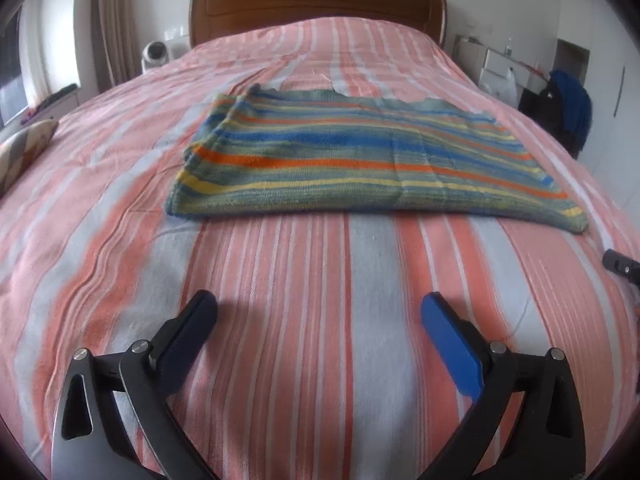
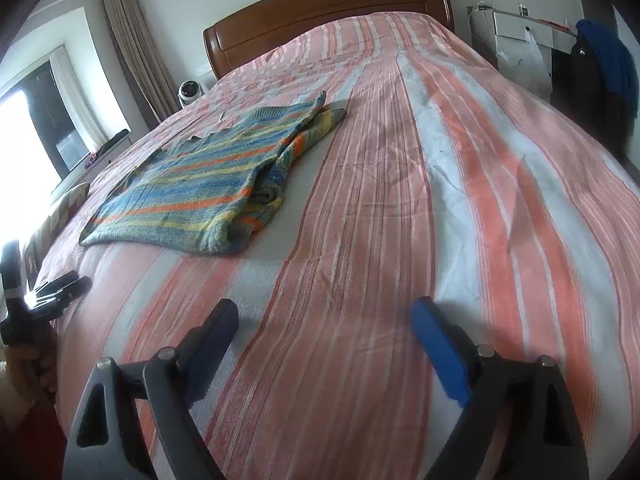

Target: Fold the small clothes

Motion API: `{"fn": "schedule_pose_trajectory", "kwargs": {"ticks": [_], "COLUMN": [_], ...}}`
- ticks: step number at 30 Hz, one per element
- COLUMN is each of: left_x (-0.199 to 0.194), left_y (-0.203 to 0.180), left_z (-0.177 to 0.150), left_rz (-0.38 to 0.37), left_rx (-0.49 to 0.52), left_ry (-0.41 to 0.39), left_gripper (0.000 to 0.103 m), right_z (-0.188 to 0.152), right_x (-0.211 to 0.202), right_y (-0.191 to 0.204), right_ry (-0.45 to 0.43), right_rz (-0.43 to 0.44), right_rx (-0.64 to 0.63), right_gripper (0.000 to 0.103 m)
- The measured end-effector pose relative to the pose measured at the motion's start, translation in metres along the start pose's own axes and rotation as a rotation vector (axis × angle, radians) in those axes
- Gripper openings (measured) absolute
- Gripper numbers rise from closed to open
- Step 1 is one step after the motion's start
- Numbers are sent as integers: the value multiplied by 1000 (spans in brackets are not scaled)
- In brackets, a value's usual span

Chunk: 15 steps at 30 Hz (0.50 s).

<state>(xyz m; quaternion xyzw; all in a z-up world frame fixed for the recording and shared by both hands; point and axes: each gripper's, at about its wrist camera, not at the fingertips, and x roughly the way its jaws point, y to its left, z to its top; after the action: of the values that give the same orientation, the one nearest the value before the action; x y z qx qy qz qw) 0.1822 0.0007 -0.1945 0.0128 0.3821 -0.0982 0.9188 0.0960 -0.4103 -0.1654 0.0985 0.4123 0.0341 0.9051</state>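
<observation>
A striped knit garment (image 1: 360, 156) in blue, green, orange and yellow lies folded flat on the bed, ahead of my left gripper (image 1: 318, 308). The left gripper is open and empty, low over the bedspread, short of the garment's near edge. In the right wrist view the same garment (image 2: 200, 184) lies to the upper left, with a bunched sleeve along its right side. My right gripper (image 2: 324, 316) is open and empty over bare bedspread, to the right of the garment. The left gripper also shows at the left edge of the right wrist view (image 2: 60, 288).
The bed has a pink, white and grey striped bedspread (image 1: 300, 300) and a wooden headboard (image 1: 316, 0). A cushion (image 1: 24, 148) lies at the left bed edge. A small fan (image 1: 154, 54) stands by the headboard. A chair with dark and blue clothes (image 1: 568, 108) stands at the right.
</observation>
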Motion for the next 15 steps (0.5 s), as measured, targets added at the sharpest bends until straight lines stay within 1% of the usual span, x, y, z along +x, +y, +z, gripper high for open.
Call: {"fn": "schedule_pose_trajectory", "kwargs": {"ticks": [8,15], "left_x": [-1,-4], "left_y": [-4,-4], "left_z": [-5,-7], "left_rz": [2,2], "left_rx": [3,2], "left_ry": [-11,-20], "left_gripper": [102,102], "right_z": [-1,-3], "right_x": [0,-3], "right_y": [1,-6], "right_ry": [-3,-16], "right_rz": [9,50], "right_rx": [7,36], "right_gripper": [89,89]}}
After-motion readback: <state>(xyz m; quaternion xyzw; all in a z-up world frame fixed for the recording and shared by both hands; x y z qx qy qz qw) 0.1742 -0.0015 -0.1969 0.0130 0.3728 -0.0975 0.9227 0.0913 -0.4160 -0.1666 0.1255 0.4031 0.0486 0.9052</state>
